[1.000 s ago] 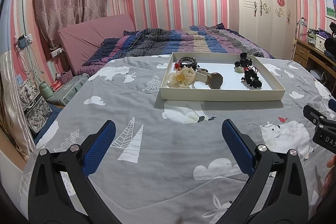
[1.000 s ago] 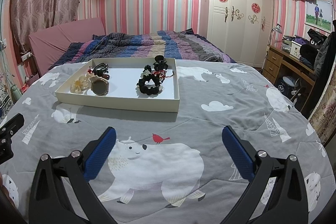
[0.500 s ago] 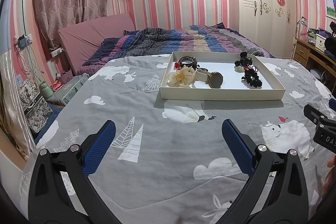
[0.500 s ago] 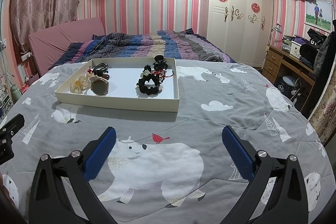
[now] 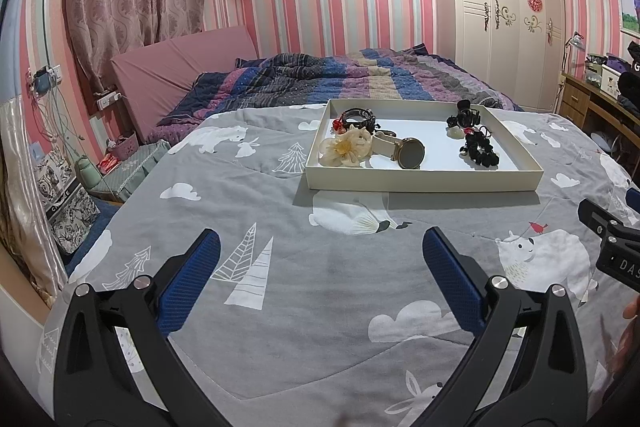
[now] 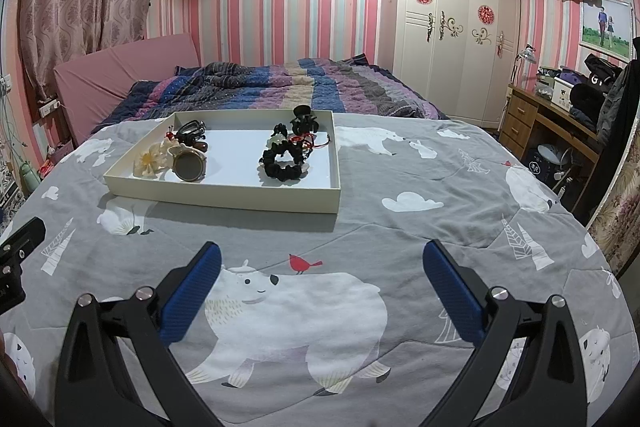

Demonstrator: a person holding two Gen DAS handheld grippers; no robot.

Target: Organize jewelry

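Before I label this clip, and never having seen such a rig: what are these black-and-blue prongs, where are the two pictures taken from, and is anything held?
There is no robot here. A person holds one two-finger tool in each hand, each with a fisheye camera looking along its fingers. One picture comes from the left tool, the other from the right tool. Both are open and hold nothing, hovering over a grey animal-print quilt. On it sits a shallow white tray with a cream fabric flower, a wristwatch, a black beaded bracelet and other dark pieces too small to identify.

A white wardrobe (image 6: 448, 51) stands beside a wooden desk (image 6: 556, 119).
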